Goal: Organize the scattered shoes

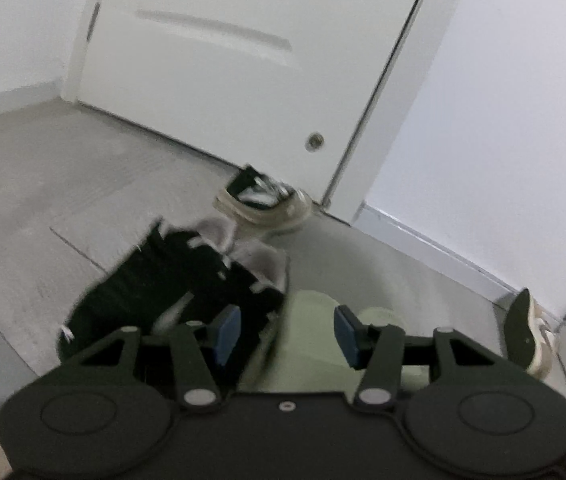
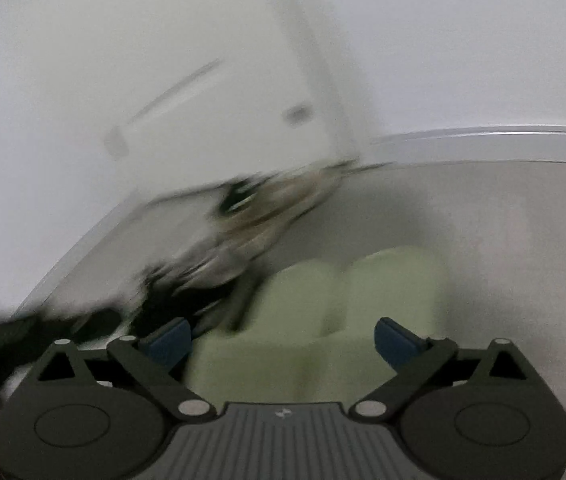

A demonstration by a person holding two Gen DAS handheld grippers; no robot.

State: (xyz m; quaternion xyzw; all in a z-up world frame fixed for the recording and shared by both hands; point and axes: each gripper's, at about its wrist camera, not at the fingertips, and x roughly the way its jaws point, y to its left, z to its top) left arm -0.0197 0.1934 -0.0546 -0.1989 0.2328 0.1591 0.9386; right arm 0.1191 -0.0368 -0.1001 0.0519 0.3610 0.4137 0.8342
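My left gripper hangs low over the grey floor with its blue pads apart and pressing on nothing. A black shoe with a grey lining lies just beyond its left finger. A pair of pale green slippers lies beyond its right finger. A beige sneaker rests against the foot of the door. My right gripper stands wide open, and the green slippers lie on the floor ahead between its fingers. To its left, the black shoe and the beige sneaker are smeared by blur.
A white door with a small round metal fitting closes the far side. A white wall with a baseboard runs along the right. Another light sneaker leans by that wall. Bare grey floor spreads to the left.
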